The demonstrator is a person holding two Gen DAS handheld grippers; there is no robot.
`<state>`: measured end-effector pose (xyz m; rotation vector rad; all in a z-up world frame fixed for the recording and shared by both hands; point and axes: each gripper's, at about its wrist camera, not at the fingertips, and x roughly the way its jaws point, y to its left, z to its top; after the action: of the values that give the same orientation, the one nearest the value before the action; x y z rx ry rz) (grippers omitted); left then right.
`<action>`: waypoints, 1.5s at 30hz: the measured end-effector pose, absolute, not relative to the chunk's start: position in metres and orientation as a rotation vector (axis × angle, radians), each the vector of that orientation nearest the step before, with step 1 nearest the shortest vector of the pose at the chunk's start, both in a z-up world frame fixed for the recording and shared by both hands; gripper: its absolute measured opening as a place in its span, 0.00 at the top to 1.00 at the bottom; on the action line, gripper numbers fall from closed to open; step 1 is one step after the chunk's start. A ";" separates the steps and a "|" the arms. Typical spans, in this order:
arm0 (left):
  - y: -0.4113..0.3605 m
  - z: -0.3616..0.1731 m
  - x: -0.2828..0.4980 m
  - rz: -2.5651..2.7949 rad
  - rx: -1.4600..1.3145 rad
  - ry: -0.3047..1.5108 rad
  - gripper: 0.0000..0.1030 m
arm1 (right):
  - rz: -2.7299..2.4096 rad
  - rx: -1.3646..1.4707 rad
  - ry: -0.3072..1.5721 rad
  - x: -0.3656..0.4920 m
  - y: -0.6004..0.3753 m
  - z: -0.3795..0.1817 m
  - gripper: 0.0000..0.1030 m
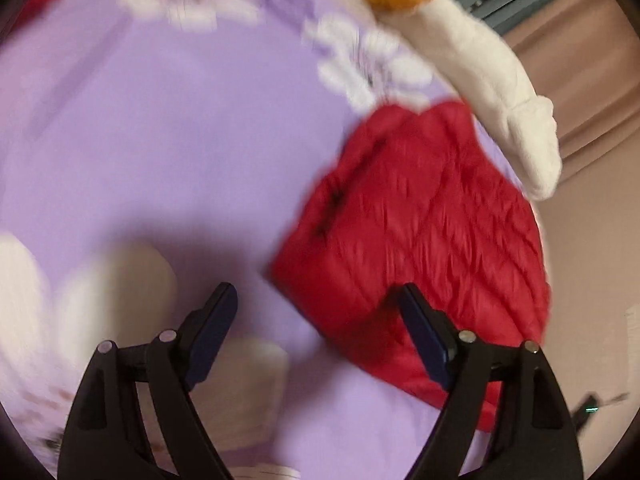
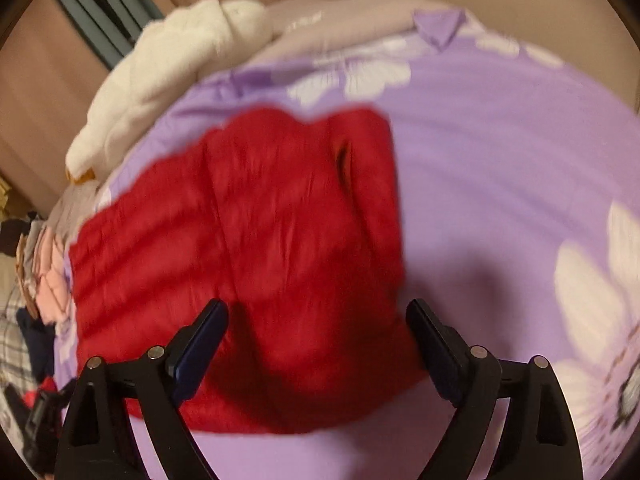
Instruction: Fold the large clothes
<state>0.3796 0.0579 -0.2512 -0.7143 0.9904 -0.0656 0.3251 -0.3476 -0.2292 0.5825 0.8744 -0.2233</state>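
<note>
A red quilted puffer jacket (image 1: 420, 232) lies folded into a compact block on a purple bedsheet (image 1: 160, 140) printed with white flowers. In the left wrist view it sits to the right of centre, and my left gripper (image 1: 316, 300) hangs open above the sheet with nothing between its fingers; the right fingertip overlaps the jacket's near edge. In the right wrist view the jacket (image 2: 260, 248) fills the middle. My right gripper (image 2: 318, 314) stands open above its near part, fingers apart and nothing pinched. Both views are motion-blurred.
A white fluffy garment (image 1: 500, 88) lies along the bed's far edge beside the jacket, also seen as a white fluffy garment (image 2: 160, 68) at upper left. A pile of mixed clothes (image 2: 36, 280) sits at the left. Beige curtains (image 1: 592, 80) hang behind the bed.
</note>
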 end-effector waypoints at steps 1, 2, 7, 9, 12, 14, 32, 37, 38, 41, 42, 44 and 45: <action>0.054 -0.254 0.378 -0.053 -0.725 0.968 0.20 | -0.237 0.573 0.880 0.325 -0.344 -0.234 0.13; 0.049 -0.253 0.376 -0.037 -0.717 0.919 0.21 | -0.248 0.562 0.875 0.325 -0.341 -0.238 0.13; 0.014 -0.255 0.390 -0.026 -0.614 0.884 0.25 | -0.273 0.637 0.829 0.318 -0.342 -0.249 0.13; -0.001 -0.254 0.398 -0.029 -0.534 0.883 0.25 | -0.286 0.683 0.808 0.309 -0.345 -0.251 0.13; -0.011 -0.257 0.400 0.007 -0.473 0.852 0.27 | -0.312 0.645 0.809 0.303 -0.340 -0.249 0.13; -0.009 -0.259 0.401 0.004 -0.492 0.838 0.30 | -0.328 0.640 0.801 0.304 -0.340 -0.249 0.12; -0.009 -0.254 0.387 0.102 -0.427 0.804 0.67 | -0.309 0.492 0.743 0.324 -0.311 -0.245 0.79; -0.015 -0.242 0.373 0.136 -0.360 0.803 0.78 | -0.287 0.468 0.731 0.309 -0.310 -0.226 0.84; -0.014 -0.238 0.367 0.138 -0.358 0.795 0.78 | -0.277 0.486 0.727 0.304 -0.313 -0.224 0.84; -0.018 -0.225 0.337 0.127 -0.308 0.753 0.79 | -0.248 0.485 0.731 0.289 -0.321 -0.217 0.84; -0.020 -0.221 0.327 0.121 -0.292 0.745 0.79 | -0.249 0.474 0.727 0.283 -0.322 -0.214 0.84; -0.022 -0.216 0.302 0.100 -0.273 0.736 0.79 | -0.258 0.451 0.714 0.268 -0.323 -0.208 0.84; -0.021 -0.215 0.288 0.092 -0.271 0.732 0.79 | -0.261 0.442 0.712 0.260 -0.323 -0.205 0.84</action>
<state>0.2877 -0.0211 -0.2149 -0.2714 0.7323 0.0918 0.2602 -0.3234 -0.2050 0.4420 0.7116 -0.2612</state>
